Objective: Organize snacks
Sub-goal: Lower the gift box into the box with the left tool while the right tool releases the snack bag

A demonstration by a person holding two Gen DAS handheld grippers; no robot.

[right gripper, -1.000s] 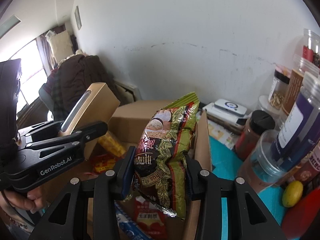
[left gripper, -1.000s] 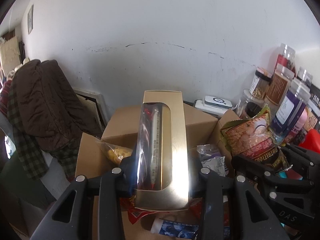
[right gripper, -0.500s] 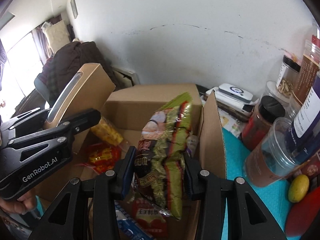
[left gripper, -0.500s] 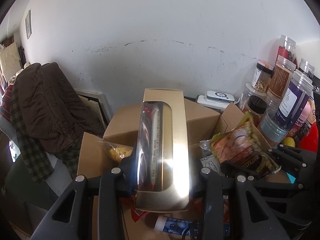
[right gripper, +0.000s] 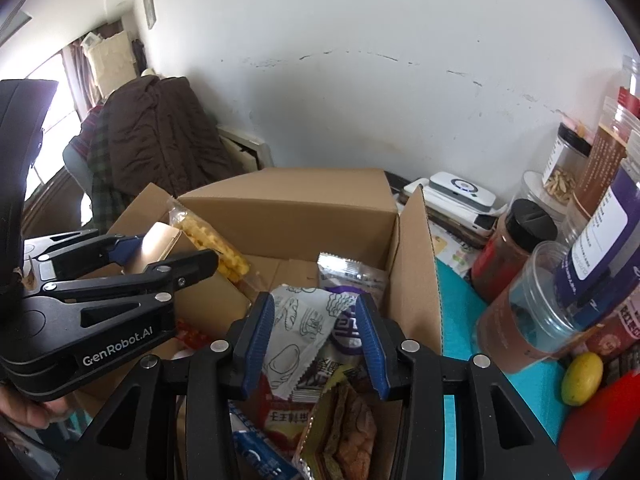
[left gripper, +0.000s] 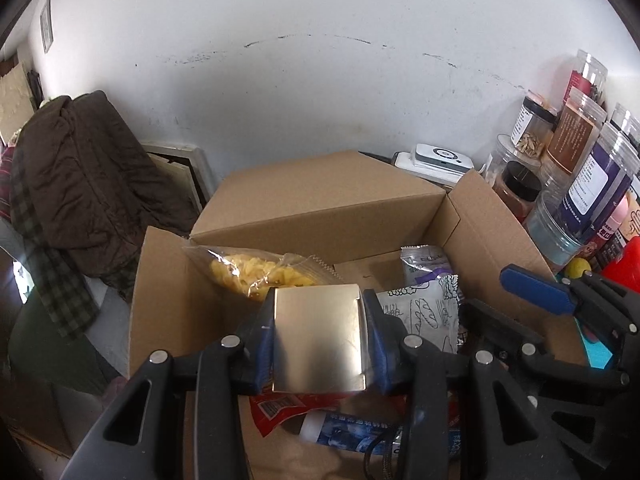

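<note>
An open cardboard box (left gripper: pixel 492 224) holds several snack packs. My left gripper (left gripper: pixel 318 340) is shut on a gold box (left gripper: pixel 318 340), held end-on just above the box's left side; it also shows in the right wrist view (right gripper: pixel 158 246). My right gripper (right gripper: pixel 314 344) is open and empty over the box's right part. The green and red snack bag (right gripper: pixel 344 424) lies in the box just below it. A white bread-print pack (right gripper: pixel 300 340) lies between its fingers, lower down. A yellow chip bag (left gripper: pixel 260 274) leans at the back left.
Jars and canisters (right gripper: pixel 592 264) crowd the teal surface (right gripper: pixel 460 320) right of the box. A yellow lemon-like object (right gripper: pixel 582 378) and a red object (right gripper: pixel 600 432) lie at the right. A white device (left gripper: pixel 438 158) sits by the wall. A brown jacket (left gripper: pixel 76 184) hangs at the left.
My right gripper opened and let the green and red snack bag drop into the box. My left gripper tipped the gold box forward and lowered it toward the box.
</note>
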